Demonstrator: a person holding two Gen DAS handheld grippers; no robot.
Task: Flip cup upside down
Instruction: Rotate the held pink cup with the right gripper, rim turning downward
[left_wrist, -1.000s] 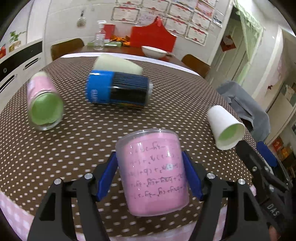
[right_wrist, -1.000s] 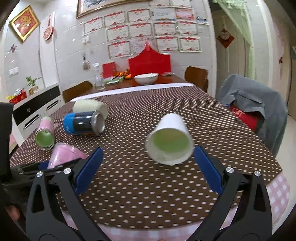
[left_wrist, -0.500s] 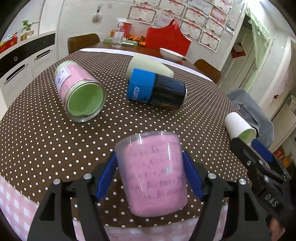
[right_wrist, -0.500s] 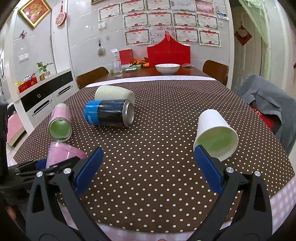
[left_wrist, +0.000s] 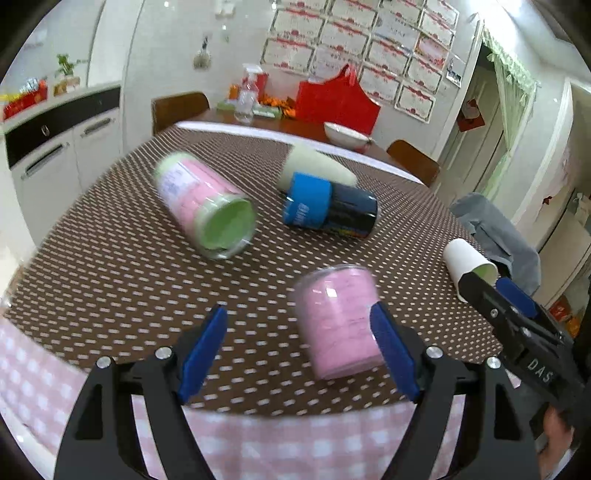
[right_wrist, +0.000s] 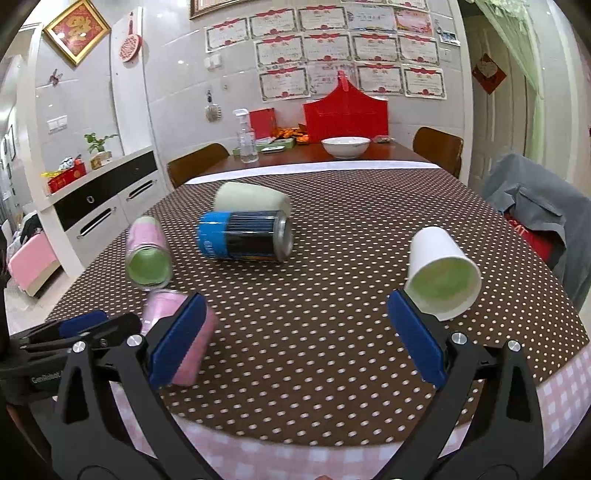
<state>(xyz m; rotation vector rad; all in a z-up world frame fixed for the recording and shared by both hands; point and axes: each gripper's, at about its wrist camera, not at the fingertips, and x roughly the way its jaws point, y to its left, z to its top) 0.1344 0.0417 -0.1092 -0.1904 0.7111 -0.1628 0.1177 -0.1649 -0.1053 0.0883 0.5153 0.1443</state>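
Pink cup (left_wrist: 338, 317) upright against right finger of spread left gripper (left_wrist: 299, 350).

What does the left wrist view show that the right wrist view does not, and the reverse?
Left wrist only: the open left gripper head-on, its right finger beside the upside-down pink plastic cup.

Right wrist only: the open right gripper head-on, and the green inside of the tipped white paper cup.

Both: the lying blue-and-black can, the lying pink cup with green inside, and the brown dotted tablecloth.
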